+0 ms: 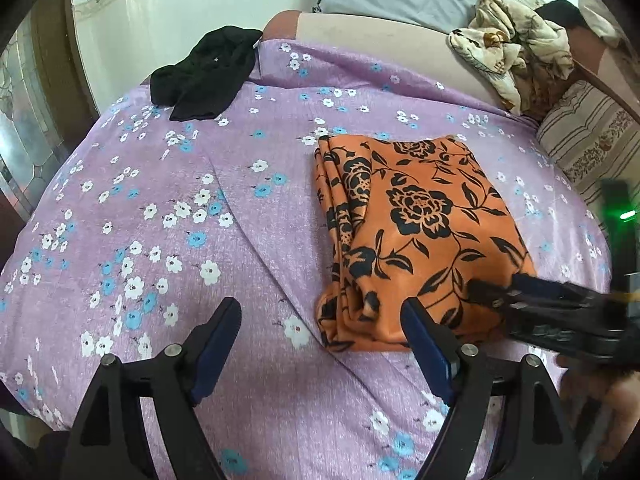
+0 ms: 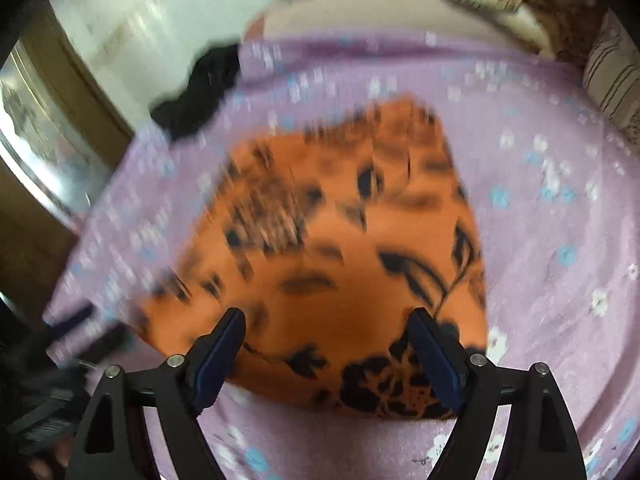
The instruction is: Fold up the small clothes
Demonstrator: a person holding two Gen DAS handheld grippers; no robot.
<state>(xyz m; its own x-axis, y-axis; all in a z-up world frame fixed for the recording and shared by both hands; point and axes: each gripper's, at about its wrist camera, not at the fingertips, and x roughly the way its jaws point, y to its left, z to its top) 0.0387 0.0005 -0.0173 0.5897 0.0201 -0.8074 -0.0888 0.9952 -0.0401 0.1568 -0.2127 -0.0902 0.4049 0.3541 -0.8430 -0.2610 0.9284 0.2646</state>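
Orange garment with black roses [image 1: 416,236], folded into a layered rectangle, lying right of centre in the left wrist view on a bed spread with a lilac flowered sheet [image 1: 168,200]. Stacked fold edges visible along its left side; near edge rumpled and slightly lifted. Probably thin, light and slick, with a satin sheen: likely to slide over itself and let layers slip apart if pinched at one ply only. Best taken at a corner or along the stacked left edge, all layers together.

Right tool [image 2: 326,360] released, jaws spread wide, hovering over the garment's near edge at lower centre of the blurred right wrist view, gripping nothing. Left tool [image 1: 322,344] also released, jaws apart, low centre, above bare sheet, its right finger just beside the garment's near left corner.

Black garment [image 1: 204,72] crumpled at upper left. Cream patterned cloth [image 1: 512,48] heaped at upper right, striped pillow [image 1: 588,140] below it.
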